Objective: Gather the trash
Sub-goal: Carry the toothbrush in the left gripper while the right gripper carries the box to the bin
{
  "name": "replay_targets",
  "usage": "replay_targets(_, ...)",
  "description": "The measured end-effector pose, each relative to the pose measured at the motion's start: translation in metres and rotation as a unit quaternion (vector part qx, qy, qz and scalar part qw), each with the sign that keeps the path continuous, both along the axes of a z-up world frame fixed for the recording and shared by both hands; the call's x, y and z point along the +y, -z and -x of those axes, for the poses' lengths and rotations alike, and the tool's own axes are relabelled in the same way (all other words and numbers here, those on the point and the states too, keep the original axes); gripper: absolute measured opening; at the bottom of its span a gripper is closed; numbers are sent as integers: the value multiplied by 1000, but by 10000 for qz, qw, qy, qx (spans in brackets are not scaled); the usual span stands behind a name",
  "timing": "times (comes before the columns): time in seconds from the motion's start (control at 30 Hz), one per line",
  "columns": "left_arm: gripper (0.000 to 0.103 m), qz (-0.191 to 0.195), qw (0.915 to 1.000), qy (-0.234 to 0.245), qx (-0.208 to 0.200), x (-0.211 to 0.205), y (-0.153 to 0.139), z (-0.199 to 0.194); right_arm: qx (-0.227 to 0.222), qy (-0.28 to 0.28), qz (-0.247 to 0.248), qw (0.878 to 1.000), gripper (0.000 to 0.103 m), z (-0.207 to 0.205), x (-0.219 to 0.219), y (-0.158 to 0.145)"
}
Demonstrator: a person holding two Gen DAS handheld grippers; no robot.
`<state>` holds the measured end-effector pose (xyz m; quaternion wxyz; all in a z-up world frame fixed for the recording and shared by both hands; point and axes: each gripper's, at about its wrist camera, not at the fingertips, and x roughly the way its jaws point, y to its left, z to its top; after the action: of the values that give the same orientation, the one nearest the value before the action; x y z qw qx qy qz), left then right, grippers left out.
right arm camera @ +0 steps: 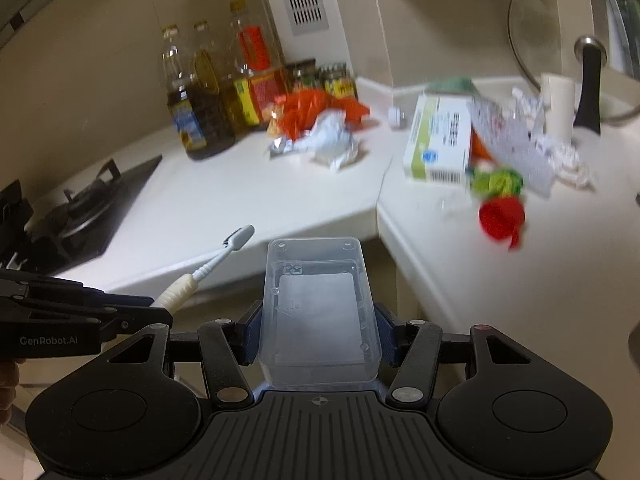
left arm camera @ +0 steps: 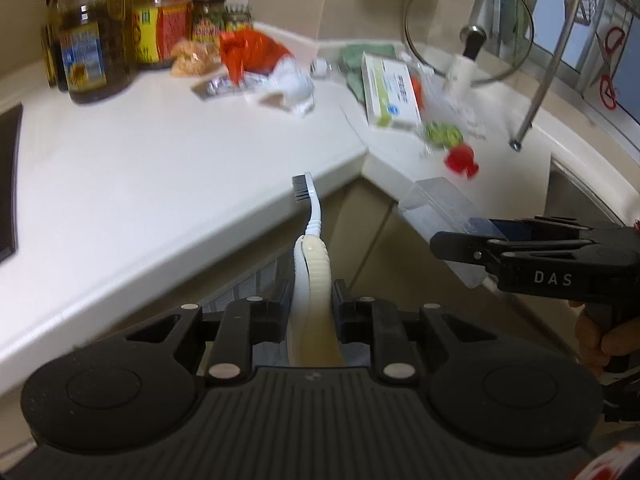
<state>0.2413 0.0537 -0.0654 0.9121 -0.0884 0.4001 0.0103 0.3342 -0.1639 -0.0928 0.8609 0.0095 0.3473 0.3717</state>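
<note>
Left wrist view: left gripper (left arm camera: 311, 304) nearly closed, clamped on the cream handle of a toothbrush (left arm camera: 310, 240), dark bristle head pointing up and away over the front edge of a white kitchen counter (left arm camera: 140, 168). At right, right gripper (left arm camera: 466, 242) gripping a clear plastic box (left arm camera: 436, 204), a hand (left arm camera: 600, 340) on its grip. Trash scattered toward the back of the counter: red wrapper (left arm camera: 248, 52), crumpled white paper (left arm camera: 288, 86), white-and-green carton (left arm camera: 390, 90), green wrapper (left arm camera: 442, 134), red scrap (left arm camera: 460, 160). Oil bottles (left arm camera: 90, 40) and jars at back left, glass pot lid (left arm camera: 468, 24) leaning at back right.

Right wrist view: right gripper (right arm camera: 318, 332) about half open, pads pressed on both sides of the clear plastic box (right arm camera: 318, 304), held off the counter (right arm camera: 240, 196) in front of its inner corner. Left gripper (right arm camera: 160, 312) entering from the left with the toothbrush (right arm camera: 216, 264) angled up and right. Same trash farther back on the counter: red wrapper (right arm camera: 304, 114), white paper (right arm camera: 334, 140), carton (right arm camera: 438, 140), green wrapper (right arm camera: 498, 182), red scrap (right arm camera: 500, 216). Gas stove (right arm camera: 80, 212) at left, blurred.
</note>
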Motion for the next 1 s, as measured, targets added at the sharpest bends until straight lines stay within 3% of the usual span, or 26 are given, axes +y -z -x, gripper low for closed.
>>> replay_targets(0.33,19,260,9971,76,711,1,49,13,543,-68,469,9974,56,19,6,39)
replay_targets(0.6,19,413,9899,64,1355,6,103,5,1059,-54,894,9903,56,18,20,99)
replay_targets(1.0,19,647,9760,-131,2077,6,182,-21,1471,44,1175,9821,56,5,33,174)
